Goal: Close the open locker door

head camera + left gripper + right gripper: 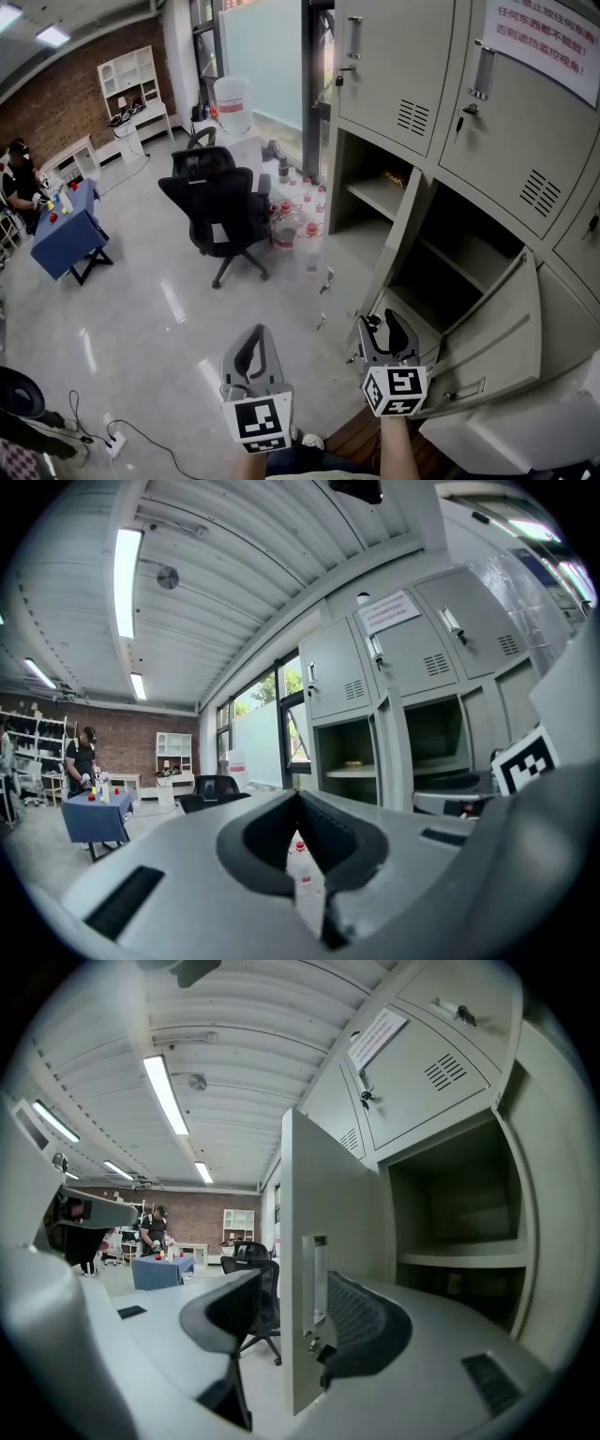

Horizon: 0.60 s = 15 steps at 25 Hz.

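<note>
Open grey metal locker doors [494, 333]: two
Right gripper [292, 1283]: released, jaws astride one door's edge
Left gripper [298, 799]: clenched, empty
Floor [141, 309]: glossy grey
Room: brick back wall [56, 103]

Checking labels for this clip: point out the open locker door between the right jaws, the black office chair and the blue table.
open locker door [319, 1185], right gripper view, flat panel above handle
black office chair [211, 202], head view, backrest
blue table [70, 230], head view, blue cloth
</note>
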Each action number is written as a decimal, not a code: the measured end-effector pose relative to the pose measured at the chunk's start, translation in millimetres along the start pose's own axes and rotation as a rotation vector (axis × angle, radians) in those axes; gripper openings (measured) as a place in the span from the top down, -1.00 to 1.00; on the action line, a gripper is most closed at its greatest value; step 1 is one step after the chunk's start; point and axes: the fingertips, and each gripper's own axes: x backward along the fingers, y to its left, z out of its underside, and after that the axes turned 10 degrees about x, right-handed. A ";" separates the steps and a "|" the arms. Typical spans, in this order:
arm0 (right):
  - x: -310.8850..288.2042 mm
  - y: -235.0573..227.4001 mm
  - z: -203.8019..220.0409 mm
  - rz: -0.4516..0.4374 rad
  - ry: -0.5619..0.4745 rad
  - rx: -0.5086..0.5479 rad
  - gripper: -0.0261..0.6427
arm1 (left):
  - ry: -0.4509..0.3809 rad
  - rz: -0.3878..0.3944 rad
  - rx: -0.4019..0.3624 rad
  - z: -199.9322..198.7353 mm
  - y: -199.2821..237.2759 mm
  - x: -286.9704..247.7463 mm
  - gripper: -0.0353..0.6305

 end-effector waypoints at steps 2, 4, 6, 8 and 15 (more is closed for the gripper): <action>-3.7 -4.0 3.5 0.001 0.009 0.006 0.25 | 0.003 0.001 0.000 0.1 -1.8 -2.5 0.89; -6.0 -8.2 5.7 0.004 0.016 0.015 0.35 | 0.004 0.005 0.000 0.4 -4.2 -4.6 0.89; -8.4 -9.5 7.2 0.002 0.021 0.020 0.39 | 0.004 0.008 0.001 1.1 -5.0 -6.8 0.89; -10.5 -7.4 7.7 -0.008 0.023 0.025 0.39 | 0.004 0.010 0.001 2.1 -4.7 -9.1 0.89; -16.5 -5.8 8.0 -0.015 0.028 0.050 0.48 | 0.007 0.012 0.006 3.4 -4.0 -16.2 0.89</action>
